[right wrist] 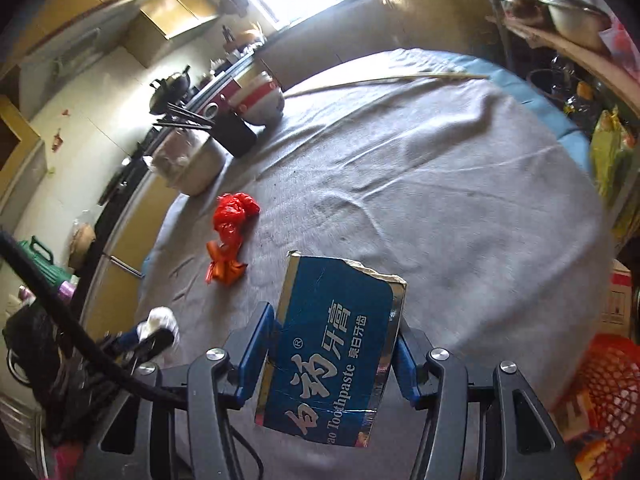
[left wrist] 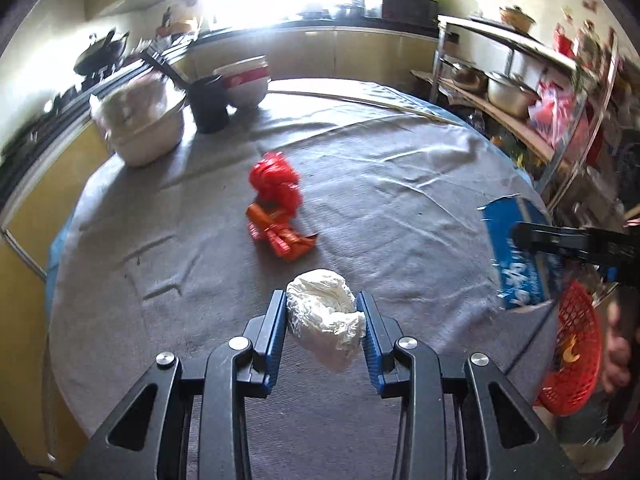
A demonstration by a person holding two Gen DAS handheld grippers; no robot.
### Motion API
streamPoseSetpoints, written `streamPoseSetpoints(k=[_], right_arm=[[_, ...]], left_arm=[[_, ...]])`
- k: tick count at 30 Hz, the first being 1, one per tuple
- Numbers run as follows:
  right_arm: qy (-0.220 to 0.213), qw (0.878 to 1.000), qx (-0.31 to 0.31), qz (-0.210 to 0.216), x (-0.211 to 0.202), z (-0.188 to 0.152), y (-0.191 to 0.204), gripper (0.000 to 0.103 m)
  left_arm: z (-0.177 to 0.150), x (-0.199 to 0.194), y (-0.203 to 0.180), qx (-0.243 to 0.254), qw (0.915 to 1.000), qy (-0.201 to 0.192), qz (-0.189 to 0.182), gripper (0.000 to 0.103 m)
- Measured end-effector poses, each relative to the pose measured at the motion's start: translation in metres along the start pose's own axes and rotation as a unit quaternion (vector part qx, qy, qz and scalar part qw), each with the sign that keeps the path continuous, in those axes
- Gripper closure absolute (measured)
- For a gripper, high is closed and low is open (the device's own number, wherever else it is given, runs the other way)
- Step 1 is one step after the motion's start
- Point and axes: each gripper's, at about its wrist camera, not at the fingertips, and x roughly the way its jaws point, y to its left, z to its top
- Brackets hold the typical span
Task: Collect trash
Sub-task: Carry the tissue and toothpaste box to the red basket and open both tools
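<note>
Left gripper (left wrist: 323,312): fingers clamped on a crumpled white wad (left wrist: 324,316) of plastic or paper, one blue pad against each side. The wad is held clear of the surface (left wrist: 400,184), above its near edge.

Right gripper (right wrist: 332,344): fingers pressed against both long sides of a torn blue toothpaste box (right wrist: 332,344), which stands between them with its ragged open end pointing away. The box is held above the near part of the surface. In the left wrist view the same box (left wrist: 516,256) shows at the right edge, just beside a red mesh basket (left wrist: 576,352) that sits below the surface's rim at the near right. A hand (left wrist: 618,356) shows next to that basket.

Trash on the grey cloth: a crumpled red plastic bag (left wrist: 276,182) near the middle, with an orange wrapper (left wrist: 280,234) touching its near side. Both lie free of either gripper.

Far left of the surface: a white covered bowl (left wrist: 140,128), a dark cup (left wrist: 208,104) holding chopsticks, and a stack of red-banded bowls (left wrist: 246,84), grouped close together. A long pale stick (right wrist: 392,78) lies along the far edge. Both views are somewhat motion-blurred.
</note>
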Motion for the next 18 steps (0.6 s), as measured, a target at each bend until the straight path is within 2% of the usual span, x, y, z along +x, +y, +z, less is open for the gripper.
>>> streamPoseSetpoints(k=[10,18], right_arm=[[-0.066,0.998,-0.02,-0.003,-0.084,-0.037,-0.032,0.044],[-0.099,0.994,0.027,-0.031,-0.137,-0.072,-0.092,0.043]], left_arm=[[0.012,-0.009,-0.072,0.083,0.9965,-0.006,-0.003,0.066],[0.019,-0.01,-0.143,0.164,0.9862,-0.007,-0.026,0.066]])
